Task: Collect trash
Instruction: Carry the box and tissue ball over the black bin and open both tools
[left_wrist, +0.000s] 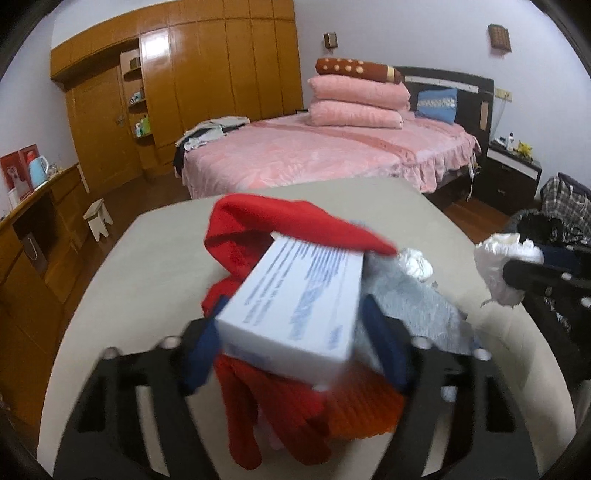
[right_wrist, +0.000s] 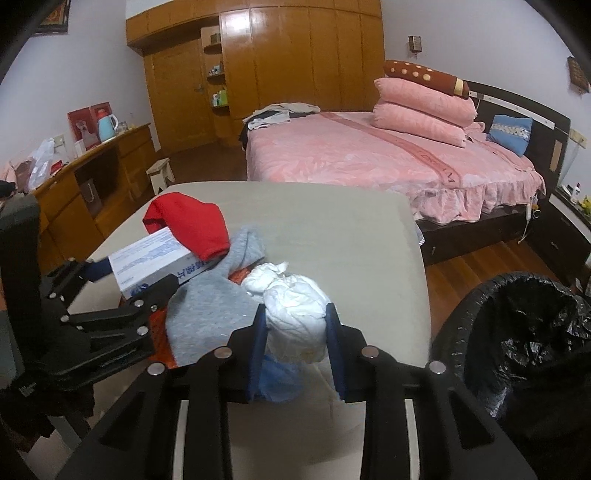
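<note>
Left gripper (left_wrist: 291, 354): jaws partly apart, a white printed carton (left_wrist: 295, 299) between the blue pads; both pads sit against its long sides, so it reads as gripped. The carton's long axis runs along the jaws, away from the camera, far end tucked under a red cloth (left_wrist: 266, 221). The right wrist view shows the same carton (right_wrist: 155, 264) from the side, lying low over the beige surface (right_wrist: 332, 236), long axis running from near left to far right, with the left gripper (right_wrist: 125, 291) closed around its near end. Right gripper (right_wrist: 295, 328): jaws narrow, pressed on both sides of a crumpled white tissue wad (right_wrist: 295, 310), which stands upright and bulges above the pads; a blue scrap shows below it. The left wrist view shows that wad (left_wrist: 502, 266) at its right edge, on the black jaw tip, and a second small white wad (left_wrist: 417, 262) on the surface. Grey cloth (right_wrist: 207, 314) lies between the two grippers, partly over an orange ribbed item (left_wrist: 362, 413). Only the right wrist view shows the black-lined bin (right_wrist: 517, 332), on the floor just beside the surface's right edge, mouth open. Beyond: pink bed (right_wrist: 388, 158), wooden wardrobe (left_wrist: 177, 81).
</note>
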